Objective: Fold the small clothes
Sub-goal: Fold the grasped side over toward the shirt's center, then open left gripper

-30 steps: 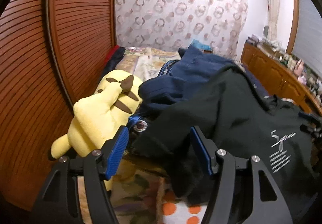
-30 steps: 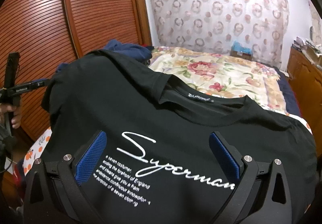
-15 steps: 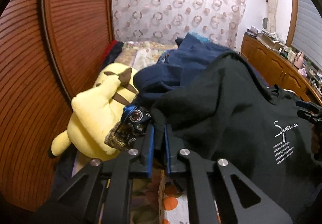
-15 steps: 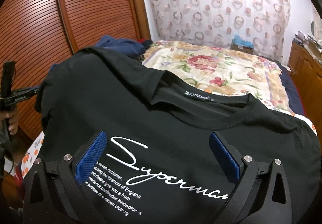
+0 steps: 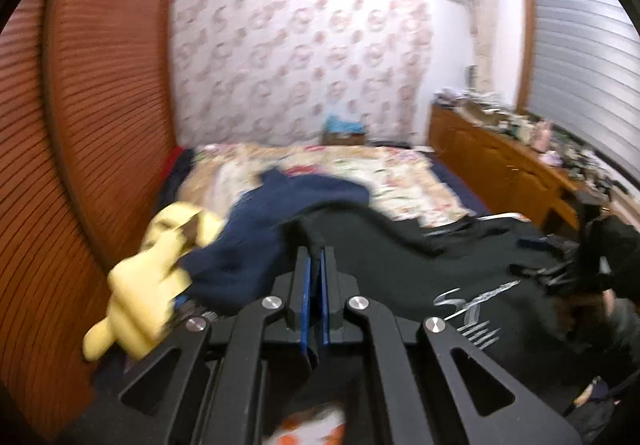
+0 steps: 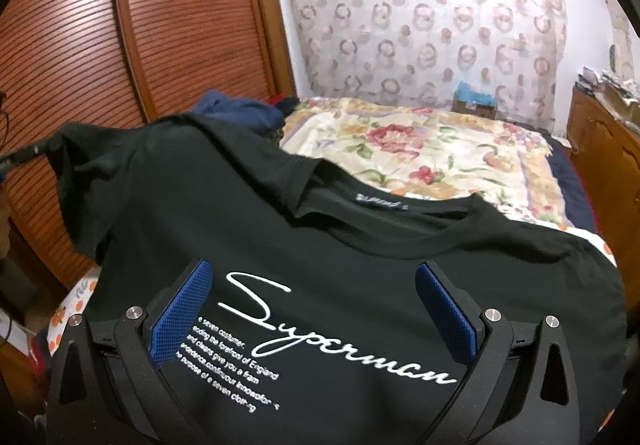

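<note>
We see the black cotton T-shirt with white script lettering (image 6: 320, 245) spread on the floral-quilted bed (image 6: 440, 157), collar pointing toward the far curtain, its long axis running away from us. Our left gripper (image 5: 315, 277) is clenched on a sleeve edge of that shirt, lifting it. Our right gripper (image 6: 316, 309) hovers released above the chest print.

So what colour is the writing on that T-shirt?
White, on the black T-shirt; clearest in the right wrist view.
</note>
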Motion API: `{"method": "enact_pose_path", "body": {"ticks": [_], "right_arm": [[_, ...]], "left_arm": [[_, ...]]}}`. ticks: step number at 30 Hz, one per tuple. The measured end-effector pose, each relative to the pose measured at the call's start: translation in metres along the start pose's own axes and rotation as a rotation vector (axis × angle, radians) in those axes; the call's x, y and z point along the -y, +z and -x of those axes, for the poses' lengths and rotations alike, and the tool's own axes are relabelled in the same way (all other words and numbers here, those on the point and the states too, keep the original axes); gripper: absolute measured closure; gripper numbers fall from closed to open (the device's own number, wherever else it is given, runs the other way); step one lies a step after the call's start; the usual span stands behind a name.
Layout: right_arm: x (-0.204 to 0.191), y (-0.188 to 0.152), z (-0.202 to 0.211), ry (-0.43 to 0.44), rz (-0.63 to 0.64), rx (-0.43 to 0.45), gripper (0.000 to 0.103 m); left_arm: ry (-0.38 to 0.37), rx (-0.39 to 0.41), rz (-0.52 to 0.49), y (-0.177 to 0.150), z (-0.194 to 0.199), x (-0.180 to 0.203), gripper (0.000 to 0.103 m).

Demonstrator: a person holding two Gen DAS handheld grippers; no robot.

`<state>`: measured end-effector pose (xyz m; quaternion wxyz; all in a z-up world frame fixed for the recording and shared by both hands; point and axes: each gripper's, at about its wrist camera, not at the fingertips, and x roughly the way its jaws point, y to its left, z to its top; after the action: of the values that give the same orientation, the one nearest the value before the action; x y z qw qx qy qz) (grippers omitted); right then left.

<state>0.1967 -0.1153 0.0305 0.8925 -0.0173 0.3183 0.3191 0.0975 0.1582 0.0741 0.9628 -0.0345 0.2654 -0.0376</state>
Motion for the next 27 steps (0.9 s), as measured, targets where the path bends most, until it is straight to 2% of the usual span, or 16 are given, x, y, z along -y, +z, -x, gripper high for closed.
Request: {"method": "enact_pose_path", "body": {"ticks": [3,6,10,12,13,14,16,17,23,27], "right_arm": [[0.009,-0.001,0.016,-0.03,-0.016,0.03,0.0],[0.021,-0.006,0.032,-0.063,-0.035,0.053,0.0],[0.041,-0.017,0.053,-0.11,-0.077,0.065,0.0],[0.049,-0.024,0.059,-0.125,-0.096,0.059,0.0],[0.052,-0.027,0.061,-0.134,-0.099,0.053,0.0],[0.055,-0.03,0.062,-0.142,-0.1,0.046,0.0],[0.058,-0.034,0.062,-0.152,-0.101,0.032,0.0],[0.06,-0.034,0.062,-0.153,-0.103,0.028,0.0],[0.072,-0.043,0.056,-0.167,-0.109,0.006,0.0],[0.093,-0.047,0.057,-0.193,-0.132,-0.004,0.0]], "left_arm": [[-0.085,-0.018,-0.053,0.018,-0.018,0.037,0.103],[-0.139,-0.049,-0.131,0.031,-0.042,0.078,0.103],[-0.212,-0.136,-0.195,0.035,-0.082,0.119,0.1],[-0.222,-0.169,-0.206,0.035,-0.093,0.126,0.095],[-0.224,-0.182,-0.208,0.035,-0.098,0.127,0.085],[-0.225,-0.181,-0.207,0.035,-0.099,0.128,0.069],[-0.221,-0.178,-0.196,0.032,-0.1,0.122,0.05],[-0.213,-0.181,-0.188,0.031,-0.099,0.116,0.044],[-0.163,-0.203,-0.157,0.013,-0.107,0.104,0.043],[-0.168,-0.23,-0.138,-0.004,-0.122,0.106,0.043]]}}
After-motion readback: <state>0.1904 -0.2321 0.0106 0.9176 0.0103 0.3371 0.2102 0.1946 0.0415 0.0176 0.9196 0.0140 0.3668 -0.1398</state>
